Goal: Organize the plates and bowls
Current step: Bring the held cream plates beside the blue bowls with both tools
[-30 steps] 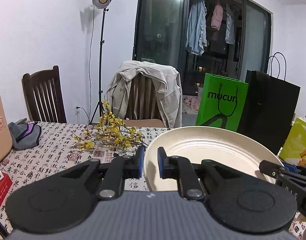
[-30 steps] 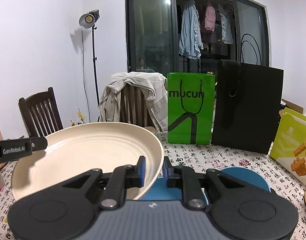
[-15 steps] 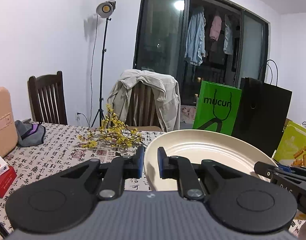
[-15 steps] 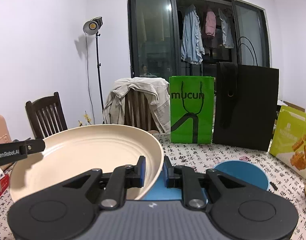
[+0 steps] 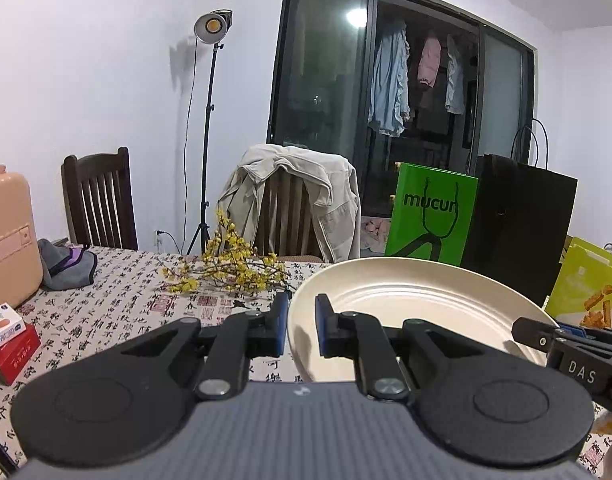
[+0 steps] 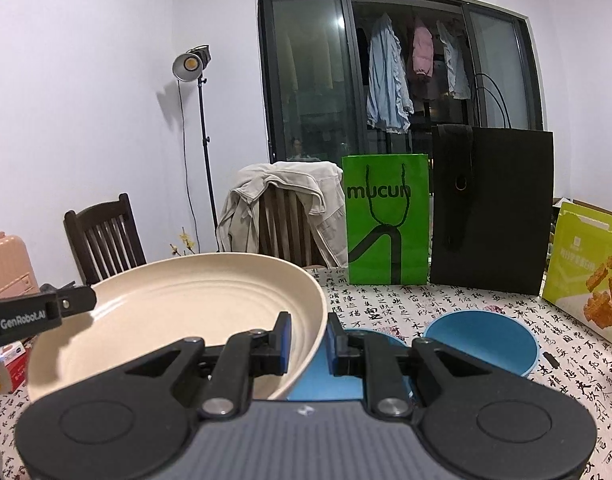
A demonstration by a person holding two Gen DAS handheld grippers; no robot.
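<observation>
A large cream plate (image 5: pixel 418 300) (image 6: pixel 178 312) hangs above the table, gripped from both sides. My left gripper (image 5: pixel 302 322) is shut on its left rim, and the rim runs between the blue pads. My right gripper (image 6: pixel 309 338) is shut on the right rim in the same way. Each gripper's tip shows at the far rim in the other's view. A blue bowl (image 6: pixel 482 340) stands on the table to the right of the plate. A second blue dish (image 6: pixel 326 384) lies under the right gripper, mostly hidden.
A green paper bag (image 6: pixel 388 220), a black bag (image 6: pixel 492 208) and a yellow-green snack box (image 6: pixel 590 272) line the table's far side. Yellow flower sprigs (image 5: pixel 230 272), a grey cloth (image 5: pixel 66 264) and small boxes (image 5: pixel 8 340) lie at the left. Two chairs stand behind the table.
Both grippers have drawn back a little from the bags with the plate still held between them. More of the blue bowl now shows beside the plate.
</observation>
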